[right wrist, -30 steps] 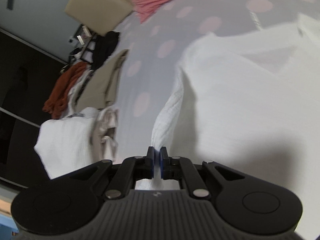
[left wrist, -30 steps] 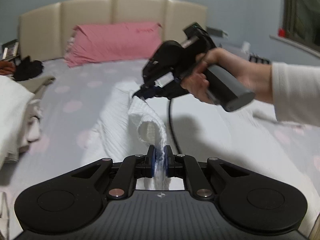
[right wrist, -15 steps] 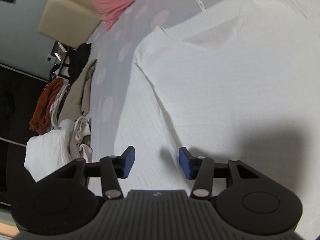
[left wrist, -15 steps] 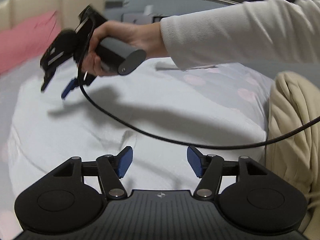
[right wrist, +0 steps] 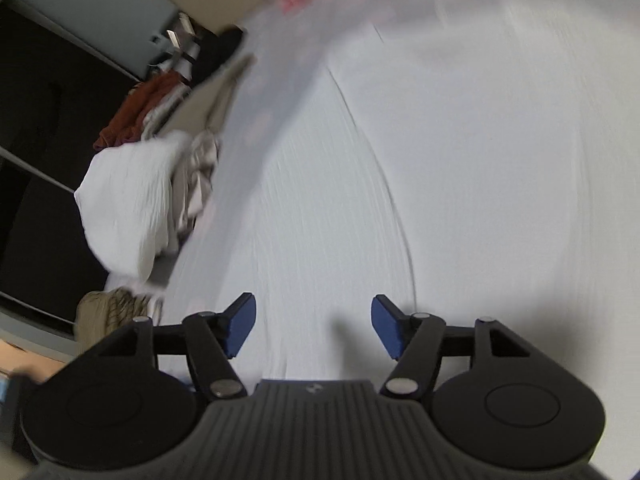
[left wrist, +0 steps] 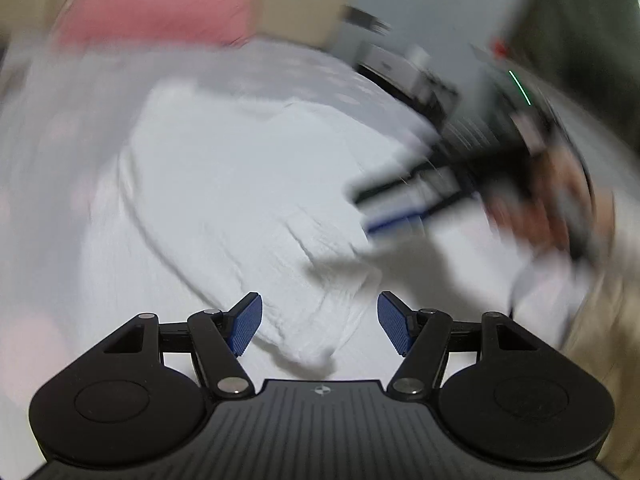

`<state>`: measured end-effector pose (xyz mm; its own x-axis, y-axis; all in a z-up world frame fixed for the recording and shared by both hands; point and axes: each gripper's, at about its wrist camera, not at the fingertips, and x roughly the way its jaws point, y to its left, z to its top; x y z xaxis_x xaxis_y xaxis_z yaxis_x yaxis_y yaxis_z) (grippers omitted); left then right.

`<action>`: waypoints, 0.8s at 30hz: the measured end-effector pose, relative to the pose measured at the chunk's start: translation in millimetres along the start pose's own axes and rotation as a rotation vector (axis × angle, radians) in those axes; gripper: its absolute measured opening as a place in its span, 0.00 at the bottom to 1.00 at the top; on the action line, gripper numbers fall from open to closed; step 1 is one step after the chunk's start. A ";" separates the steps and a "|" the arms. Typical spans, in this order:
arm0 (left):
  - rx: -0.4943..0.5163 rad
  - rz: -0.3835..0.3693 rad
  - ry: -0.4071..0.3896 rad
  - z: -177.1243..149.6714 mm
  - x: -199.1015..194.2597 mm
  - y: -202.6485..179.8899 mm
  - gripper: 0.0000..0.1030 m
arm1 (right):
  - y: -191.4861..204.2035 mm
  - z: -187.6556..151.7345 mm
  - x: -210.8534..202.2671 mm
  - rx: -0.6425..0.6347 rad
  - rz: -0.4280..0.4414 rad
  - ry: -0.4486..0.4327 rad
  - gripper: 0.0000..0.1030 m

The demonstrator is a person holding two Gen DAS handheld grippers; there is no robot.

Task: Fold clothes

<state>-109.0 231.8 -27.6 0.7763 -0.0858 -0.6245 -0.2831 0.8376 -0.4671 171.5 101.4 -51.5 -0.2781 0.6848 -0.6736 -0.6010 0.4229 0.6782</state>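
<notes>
We hold both claws, left (left wrist: 320,326) and right (right wrist: 313,326), spread apart and empty. The white garment (left wrist: 240,184) lies flat on the bed (left wrist: 56,128), a sleeve laid across it, likely for folding.

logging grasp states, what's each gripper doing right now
left gripper: open, holding nothing, over the white garment
right gripper: open, holding nothing

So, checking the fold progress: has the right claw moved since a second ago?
Yes. The right claw let go, opened, and swung right, away from the pink pillow.
</notes>
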 end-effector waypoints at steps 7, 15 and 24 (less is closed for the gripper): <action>-0.213 0.039 0.056 2.9 19.6 32.5 0.57 | -37.0 -37.3 -12.0 0.128 -0.001 -0.025 0.65; -0.319 -0.050 0.120 -5.2 51.5 48.4 0.56 | -46.6 -38.7 9.5 0.147 0.004 -0.028 0.64; -0.324 -0.043 0.092 -10.1 47.8 49.8 0.08 | -45.4 -42.7 16.7 0.134 -0.028 -0.039 0.16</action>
<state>-91.7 264.0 -87.0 0.7415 -0.1779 -0.6469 -0.4269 0.6187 -0.6595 162.1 68.3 -106.1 -0.2317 0.6932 -0.6825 -0.5017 0.5159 0.6943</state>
